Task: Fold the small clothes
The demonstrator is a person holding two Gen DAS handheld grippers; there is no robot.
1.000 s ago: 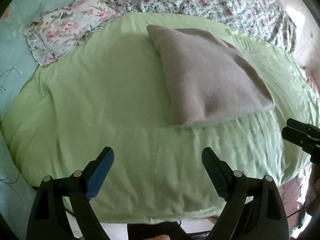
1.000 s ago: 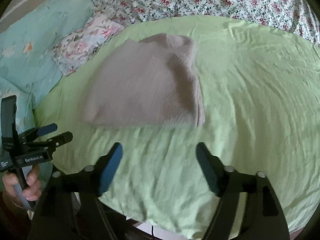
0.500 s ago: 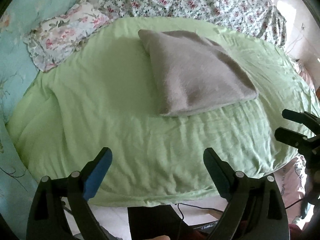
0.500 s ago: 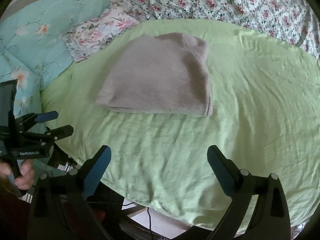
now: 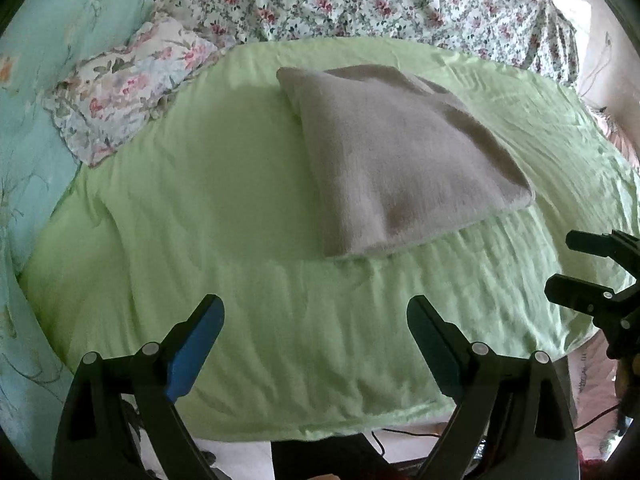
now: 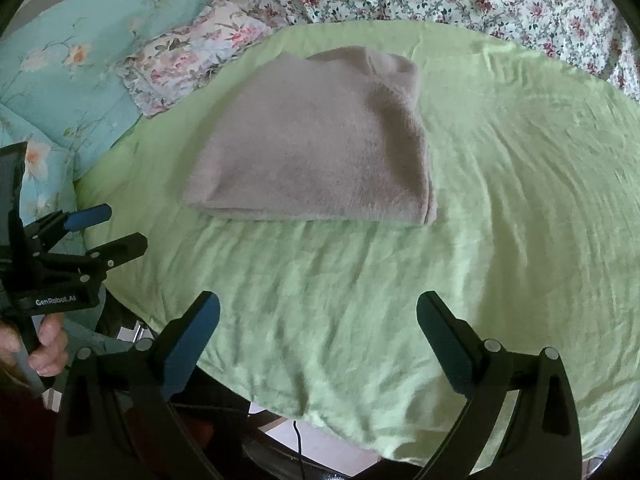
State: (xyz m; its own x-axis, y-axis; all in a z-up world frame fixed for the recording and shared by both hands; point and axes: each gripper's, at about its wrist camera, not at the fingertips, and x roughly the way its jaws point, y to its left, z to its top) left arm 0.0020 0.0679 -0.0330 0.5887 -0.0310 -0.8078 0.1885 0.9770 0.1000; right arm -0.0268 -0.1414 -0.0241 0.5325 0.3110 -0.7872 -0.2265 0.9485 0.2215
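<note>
Nearest to me, my left gripper (image 5: 316, 312) stands with its fingers spread wide and nothing between them, hanging over the near edge of the green sheet (image 5: 200, 208). My right gripper (image 6: 318, 312) is just as wide; its jaws have just been opening, and only bare sheet lies between them. Off to its left I see my left hand (image 6: 36, 344) wrapped round the handle of the other tool.

Past the fingers comes a wrinkled stretch of the green sheet, free of anything in the way. Beyond it lies the folded grey garment (image 6: 316, 140), flat on the sheet, well apart from both grippers. It is a rough rectangle. From the right wrist view its broad folded edge faces me and its narrower end points away toward the far bedding; from the left wrist view its long axis runs diagonally, from the far left to the near right.

Left of the garment, touching the sheet's edge, sits a flowered pillow (image 5: 128, 84), with a turquoise quilt (image 6: 68, 68) beside it. Farthest back spreads a floral bedspread (image 5: 360, 0).
</note>
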